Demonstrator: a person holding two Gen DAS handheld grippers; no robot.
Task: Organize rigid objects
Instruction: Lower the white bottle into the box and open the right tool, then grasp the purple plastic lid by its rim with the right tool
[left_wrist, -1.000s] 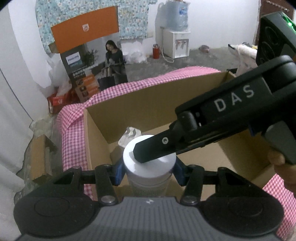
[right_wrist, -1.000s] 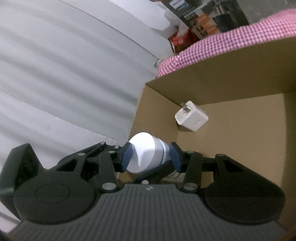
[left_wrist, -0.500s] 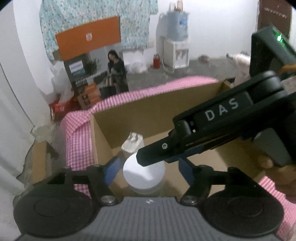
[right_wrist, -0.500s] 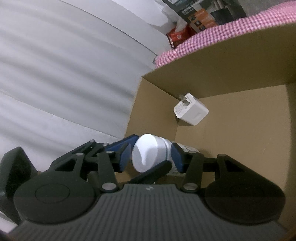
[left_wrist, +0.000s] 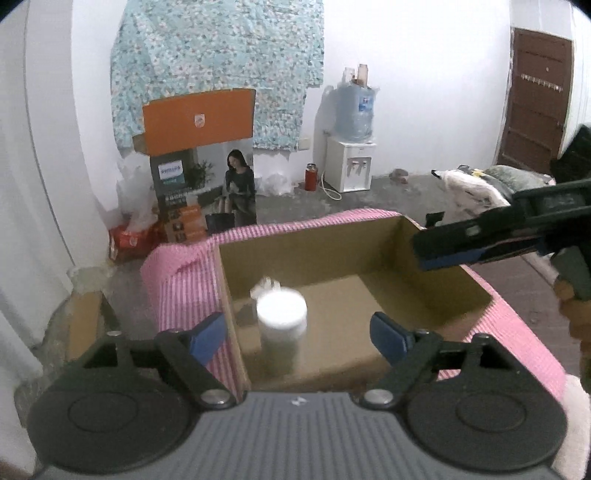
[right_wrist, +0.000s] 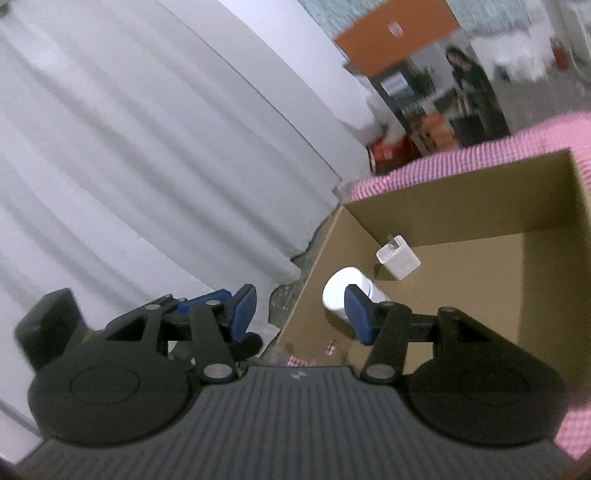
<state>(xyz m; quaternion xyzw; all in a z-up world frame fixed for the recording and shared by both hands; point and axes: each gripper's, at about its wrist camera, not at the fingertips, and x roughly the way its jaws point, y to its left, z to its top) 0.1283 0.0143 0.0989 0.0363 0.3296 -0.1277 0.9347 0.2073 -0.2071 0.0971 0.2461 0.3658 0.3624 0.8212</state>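
Your left hand-held gripper (left_wrist: 295, 332) is opening, released, with the white jar (left_wrist: 281, 325) standing at twelve o'clock in the cardboard box (left_wrist: 424, 291).

1. Support is a surface covered in a pink-and-white checked cloth (left_wrist: 177, 280); the cloth drapes over the far-left corner and runs along the right side as well (right_wrist: 424, 170).
2. An open-top cardboard box (left_wrist: 369, 240) sits directly on the cloth, which shows along its far, left and right sides.
3. The box's near edge is hidden behind the gripper body in both wrist views, so the cloth there can't be checked.
4. On the box floor, a white-lidded jar (left_wrist: 282, 317) stands upright near the left wall.
5. A white charger plug (right_wrist: 398, 258) lies just behind the jar, toward the far-left corner.
6. The rest of the box floor is bare cardboard.
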